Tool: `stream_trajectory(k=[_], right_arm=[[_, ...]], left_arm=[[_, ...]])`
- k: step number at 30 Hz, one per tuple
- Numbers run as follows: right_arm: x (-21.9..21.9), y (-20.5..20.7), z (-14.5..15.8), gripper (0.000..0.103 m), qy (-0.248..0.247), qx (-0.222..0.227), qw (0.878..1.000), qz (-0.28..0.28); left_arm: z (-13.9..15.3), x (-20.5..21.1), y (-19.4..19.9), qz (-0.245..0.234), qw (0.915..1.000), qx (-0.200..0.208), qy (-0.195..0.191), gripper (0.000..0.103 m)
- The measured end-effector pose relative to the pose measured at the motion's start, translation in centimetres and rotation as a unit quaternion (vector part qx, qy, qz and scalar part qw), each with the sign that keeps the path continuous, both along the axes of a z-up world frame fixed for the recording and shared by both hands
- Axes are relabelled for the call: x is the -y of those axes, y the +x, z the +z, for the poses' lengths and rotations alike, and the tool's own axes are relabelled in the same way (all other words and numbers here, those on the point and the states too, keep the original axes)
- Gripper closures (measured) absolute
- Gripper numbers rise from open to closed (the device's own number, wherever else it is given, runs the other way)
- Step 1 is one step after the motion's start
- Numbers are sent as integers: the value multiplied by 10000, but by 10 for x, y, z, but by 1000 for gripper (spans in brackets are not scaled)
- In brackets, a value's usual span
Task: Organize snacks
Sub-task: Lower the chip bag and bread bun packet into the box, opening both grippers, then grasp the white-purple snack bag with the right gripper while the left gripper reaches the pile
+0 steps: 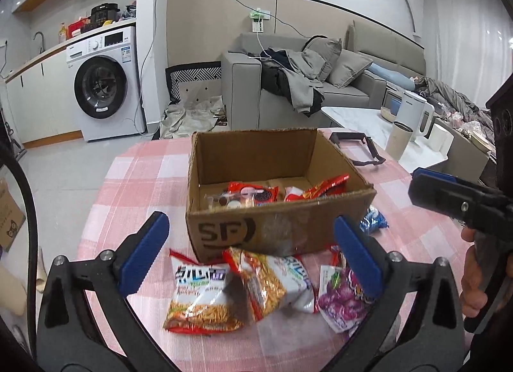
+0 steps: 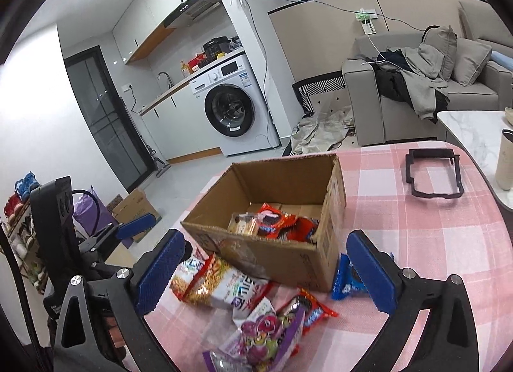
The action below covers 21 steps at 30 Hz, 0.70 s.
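Pink-and-white checked cloth covers the bench [image 1: 134,179], which stands in a living room with a washing machine [image 1: 105,83] and a grey sofa [image 1: 288,83] behind it. An open cardboard box [image 1: 279,186] sits on the bench, and several snack packets lie on its floor, among them a red packet [image 1: 256,194] and a clear-wrapped one [image 2: 245,224]. More snacks lie loose on the cloth just in front of the box: two overlapping noodle-snack bags [image 1: 205,295], a purple grape-printed bag [image 1: 343,301] and a red cookie packet [image 2: 309,311]. A blue packet [image 2: 348,287] rests against the box's near right corner. The left gripper [image 1: 253,256] hangs above the loose bags with its fingers wide apart and nothing between them. The right gripper [image 2: 275,272] hangs beside it, fingers likewise spread and empty. A dark plastic frame [image 2: 433,176] lies farther back on the cloth, well apart from the box.
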State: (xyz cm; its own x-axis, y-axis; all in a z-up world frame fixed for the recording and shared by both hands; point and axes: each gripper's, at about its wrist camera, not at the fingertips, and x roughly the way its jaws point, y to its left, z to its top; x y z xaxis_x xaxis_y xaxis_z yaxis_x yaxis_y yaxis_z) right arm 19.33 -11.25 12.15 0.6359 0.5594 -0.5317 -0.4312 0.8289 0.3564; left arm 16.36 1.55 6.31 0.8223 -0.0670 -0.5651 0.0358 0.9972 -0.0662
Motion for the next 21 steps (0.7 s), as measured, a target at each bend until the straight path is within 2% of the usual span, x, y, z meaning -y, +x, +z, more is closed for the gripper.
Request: stream_trajectory(k=[10, 21], right_arm=[[0, -34, -19, 0, -400, -135, 9991, 83], [4, -49, -48, 0, -551, -356, 9977, 149]], left_arm=[[-15, -5, -47, 78, 10000, -58, 2, 1], [-30, -3, -54, 60, 9997, -237, -15, 1]])
